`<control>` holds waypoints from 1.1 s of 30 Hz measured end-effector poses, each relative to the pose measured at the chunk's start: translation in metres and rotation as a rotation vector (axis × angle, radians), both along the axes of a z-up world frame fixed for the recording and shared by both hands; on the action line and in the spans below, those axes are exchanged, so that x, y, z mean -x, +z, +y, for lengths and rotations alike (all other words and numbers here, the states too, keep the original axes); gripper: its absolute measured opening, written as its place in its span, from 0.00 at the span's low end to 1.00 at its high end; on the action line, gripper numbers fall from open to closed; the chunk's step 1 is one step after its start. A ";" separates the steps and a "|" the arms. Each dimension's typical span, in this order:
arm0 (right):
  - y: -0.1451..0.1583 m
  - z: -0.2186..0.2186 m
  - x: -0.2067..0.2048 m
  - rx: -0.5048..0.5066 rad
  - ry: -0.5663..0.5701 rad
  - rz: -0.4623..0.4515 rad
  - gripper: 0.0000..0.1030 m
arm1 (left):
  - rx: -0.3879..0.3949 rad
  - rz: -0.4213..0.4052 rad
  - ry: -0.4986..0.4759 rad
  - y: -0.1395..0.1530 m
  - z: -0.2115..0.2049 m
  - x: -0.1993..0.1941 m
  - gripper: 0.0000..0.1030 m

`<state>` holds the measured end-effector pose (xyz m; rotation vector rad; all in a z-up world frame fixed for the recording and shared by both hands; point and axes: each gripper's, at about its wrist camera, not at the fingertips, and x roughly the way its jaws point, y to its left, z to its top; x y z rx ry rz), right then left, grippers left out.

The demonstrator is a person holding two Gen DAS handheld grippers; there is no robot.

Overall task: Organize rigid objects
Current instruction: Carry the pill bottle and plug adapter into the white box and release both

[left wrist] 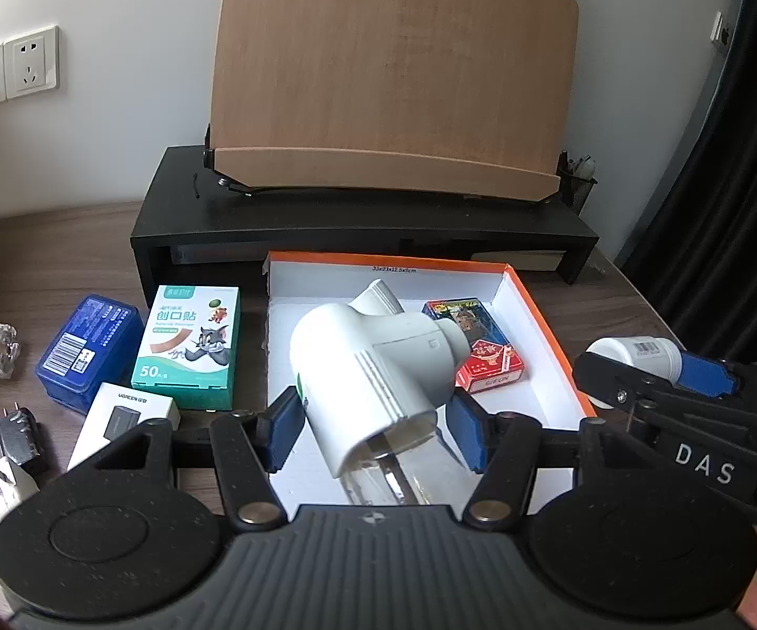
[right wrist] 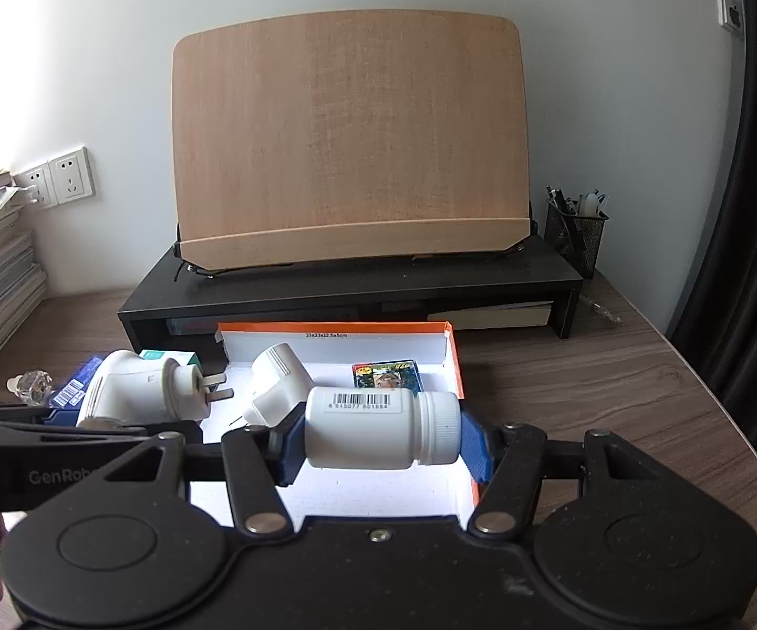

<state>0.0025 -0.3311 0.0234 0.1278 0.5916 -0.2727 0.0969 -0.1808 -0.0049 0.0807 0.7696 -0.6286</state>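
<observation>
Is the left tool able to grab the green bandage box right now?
Probably not yet. The left tool is shut on a white plug adapter over the orange-edged box. The green bandage box sits uncovered just left; it must let go first.

Left gripper (left wrist: 373, 430) clamps white plug adapter (left wrist: 378, 367) above orange-rimmed box (left wrist: 546, 336). Card deck (left wrist: 475, 344) inside at 2 o'clock. Right gripper (left wrist: 656, 367) at 3 o'clock pinches white bottle (left wrist: 635, 354).
</observation>
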 end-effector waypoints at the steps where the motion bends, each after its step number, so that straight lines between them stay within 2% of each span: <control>1: -0.001 -0.001 -0.001 -0.003 0.004 0.002 0.67 | -0.002 0.002 0.004 -0.001 -0.001 -0.001 0.58; 33: -0.016 -0.012 -0.032 0.004 0.047 0.045 0.67 | -0.020 0.032 0.050 -0.016 -0.017 -0.018 0.58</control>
